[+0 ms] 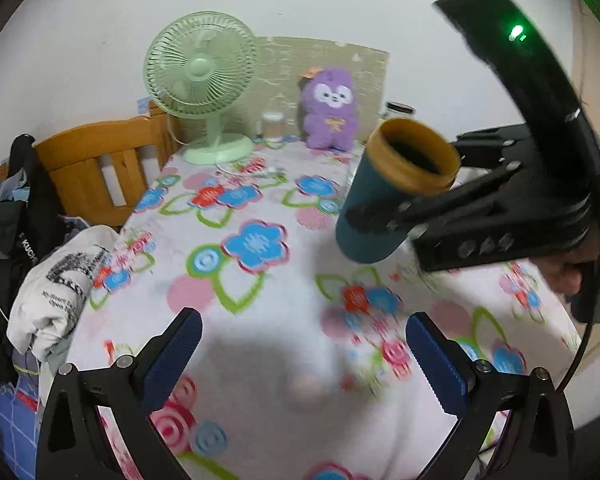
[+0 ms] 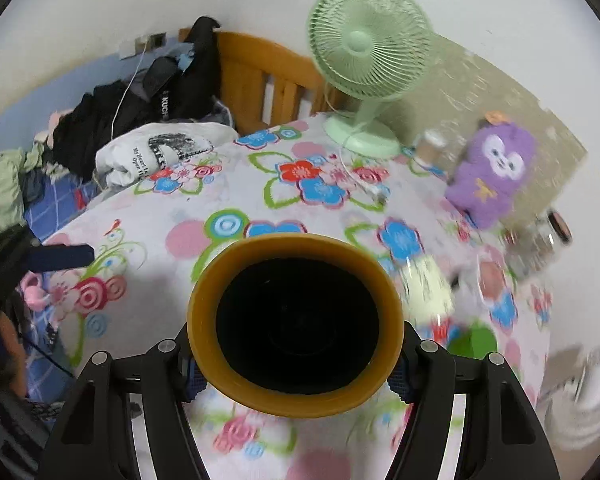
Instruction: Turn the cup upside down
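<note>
The cup (image 1: 384, 196) is teal with an orange rim and a dark inside. My right gripper (image 1: 374, 216) is shut on its body and holds it in the air above the flowered tablecloth (image 1: 260, 280), tilted with the mouth up and toward the right. In the right wrist view the cup's mouth (image 2: 296, 328) faces the camera, clamped between the fingers of my right gripper (image 2: 296, 376). My left gripper (image 1: 304, 356) is open and empty, low over the near part of the table; one blue pad (image 2: 62, 258) shows at the left of the right wrist view.
A green desk fan (image 1: 202, 84), a purple plush toy (image 1: 332, 108) and a small clear jar (image 1: 274, 124) stand at the table's far edge. A wooden headboard (image 1: 96, 168) and piled clothes (image 1: 56, 280) lie left. More jars (image 2: 540, 240) stand at the right.
</note>
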`<state>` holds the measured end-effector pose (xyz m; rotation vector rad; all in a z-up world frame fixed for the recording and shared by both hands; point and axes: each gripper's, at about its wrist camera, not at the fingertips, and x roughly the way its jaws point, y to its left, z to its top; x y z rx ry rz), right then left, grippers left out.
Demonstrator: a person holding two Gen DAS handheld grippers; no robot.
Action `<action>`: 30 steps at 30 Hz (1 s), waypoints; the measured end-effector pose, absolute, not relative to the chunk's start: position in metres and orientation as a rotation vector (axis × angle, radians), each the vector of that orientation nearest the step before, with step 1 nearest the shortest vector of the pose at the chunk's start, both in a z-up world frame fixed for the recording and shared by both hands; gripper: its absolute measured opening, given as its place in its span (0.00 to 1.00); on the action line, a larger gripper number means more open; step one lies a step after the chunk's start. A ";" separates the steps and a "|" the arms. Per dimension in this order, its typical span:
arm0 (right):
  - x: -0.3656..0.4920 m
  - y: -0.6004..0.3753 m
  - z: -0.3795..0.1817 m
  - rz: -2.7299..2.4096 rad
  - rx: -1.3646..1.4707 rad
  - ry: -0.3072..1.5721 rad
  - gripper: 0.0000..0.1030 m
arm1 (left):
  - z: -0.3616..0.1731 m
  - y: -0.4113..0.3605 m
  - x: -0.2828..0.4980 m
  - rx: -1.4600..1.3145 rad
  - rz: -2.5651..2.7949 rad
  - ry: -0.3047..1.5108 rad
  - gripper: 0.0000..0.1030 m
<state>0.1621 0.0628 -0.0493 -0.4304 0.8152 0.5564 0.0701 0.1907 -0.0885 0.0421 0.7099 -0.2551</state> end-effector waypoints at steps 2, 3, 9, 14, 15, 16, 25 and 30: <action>0.147 0.049 -0.052 0.516 -0.422 0.828 0.69 | -0.093 0.188 0.058 0.049 -0.263 0.719 1.00; 0.143 0.042 -0.055 0.497 -0.418 0.846 0.69 | -0.095 0.187 0.054 0.053 -0.265 0.722 1.00; 0.124 0.003 -0.079 0.378 -0.369 1.053 0.69 | -0.103 0.183 0.037 0.057 -0.267 0.739 1.00; 0.114 -0.008 -0.093 0.380 -0.394 1.151 0.69 | -0.101 0.182 0.034 0.057 -0.275 0.730 1.00; 0.116 -0.007 -0.096 0.387 -0.397 1.168 0.69 | -0.101 0.182 0.034 0.058 -0.274 0.730 1.00; 0.118 -0.006 -0.101 0.392 -0.397 1.182 0.69 | -0.101 0.182 0.035 0.058 -0.274 0.730 1.00; 0.162 0.010 -0.117 0.420 -0.343 1.138 0.69 | -0.102 0.189 0.041 0.048 -0.243 0.735 1.00; 0.170 0.018 -0.118 0.428 -0.359 1.131 0.73 | -0.102 0.193 0.046 0.035 -0.229 0.737 1.00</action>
